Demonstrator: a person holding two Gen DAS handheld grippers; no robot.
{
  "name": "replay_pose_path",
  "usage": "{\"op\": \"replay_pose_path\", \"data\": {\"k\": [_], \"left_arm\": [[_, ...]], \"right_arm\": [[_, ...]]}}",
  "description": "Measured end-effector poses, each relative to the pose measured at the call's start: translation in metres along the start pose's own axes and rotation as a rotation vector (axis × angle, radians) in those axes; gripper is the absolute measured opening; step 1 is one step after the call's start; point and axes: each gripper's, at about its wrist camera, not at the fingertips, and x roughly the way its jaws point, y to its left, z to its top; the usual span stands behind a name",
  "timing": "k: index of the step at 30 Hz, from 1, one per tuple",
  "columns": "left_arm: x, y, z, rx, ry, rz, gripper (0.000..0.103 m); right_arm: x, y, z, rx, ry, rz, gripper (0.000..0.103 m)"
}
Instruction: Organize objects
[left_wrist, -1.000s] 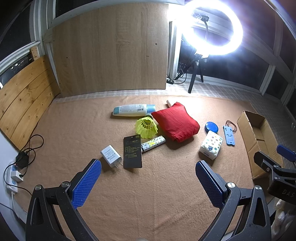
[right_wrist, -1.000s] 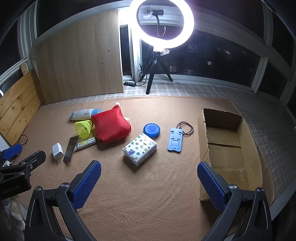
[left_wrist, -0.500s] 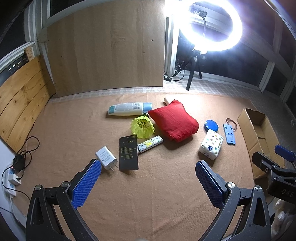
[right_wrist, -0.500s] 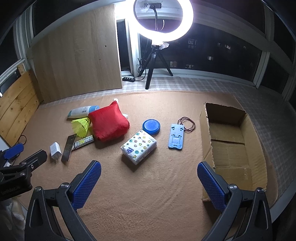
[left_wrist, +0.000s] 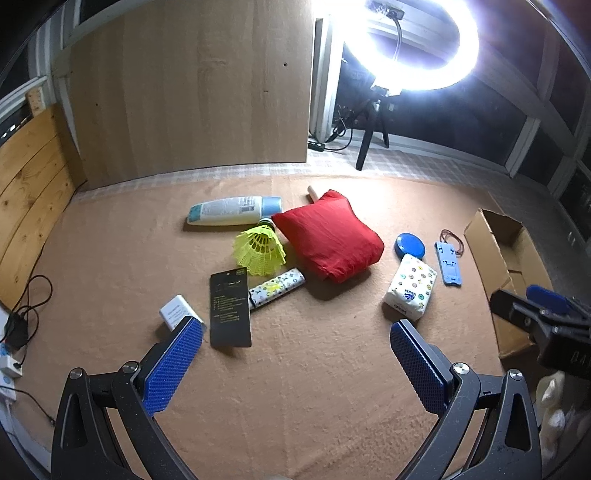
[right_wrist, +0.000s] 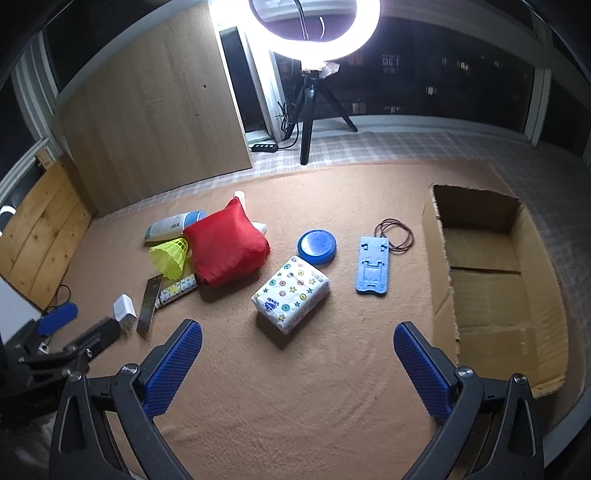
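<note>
Grippers hang above the tan carpet, each with blue ribbed pads spread wide and empty: the left gripper low before a white charger block and black flat card, the right gripper before a star-printed tissue pack. Beyond lie a yellow plastic shuttlecock, a red fabric pouch, a round blue lid and a light-blue phone stand. An open brown cardboard box sits right.

Tan carpet, ring light, dark windows.
</note>
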Motion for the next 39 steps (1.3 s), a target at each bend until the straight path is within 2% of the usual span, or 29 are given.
{"op": "replay_pose_path", "data": {"k": [5,12,15,18,20,26,31,33,37,39], "left_arm": [[0.010,0.002,0.010,0.001,-0.009,0.006,0.103],[0.038,0.014,0.044,-0.035,-0.008,0.003,0.103],[0.057,0.019,0.065,-0.049,-0.009,0.003,0.103],[0.076,0.019,0.083,-0.048,0.004,-0.011,0.101],[0.090,0.020,0.095,-0.048,0.009,-0.007,0.097],[0.138,0.022,0.124,-0.103,0.061,-0.056,0.078],[0.172,0.013,0.138,-0.088,0.103,-0.085,0.069],[0.185,0.011,0.142,-0.090,0.126,-0.096,0.061],[0.204,0.011,0.144,-0.122,0.174,-0.164,0.051],[0.211,0.006,0.141,-0.102,0.200,-0.184,0.047]], "right_arm": [[0.016,-0.003,0.020,-0.008,0.006,0.039,0.103],[0.054,-0.003,0.053,0.000,0.059,0.112,0.102],[0.076,-0.002,0.064,0.005,0.095,0.137,0.098],[0.097,0.001,0.073,0.013,0.133,0.179,0.086],[0.108,0.004,0.076,0.002,0.150,0.183,0.077],[0.142,0.009,0.079,0.004,0.225,0.237,0.062],[0.159,0.009,0.080,0.033,0.256,0.272,0.061],[0.165,0.010,0.081,0.031,0.267,0.277,0.061],[0.172,0.017,0.080,0.018,0.288,0.296,0.061],[0.175,0.020,0.078,0.004,0.302,0.307,0.061]]}}
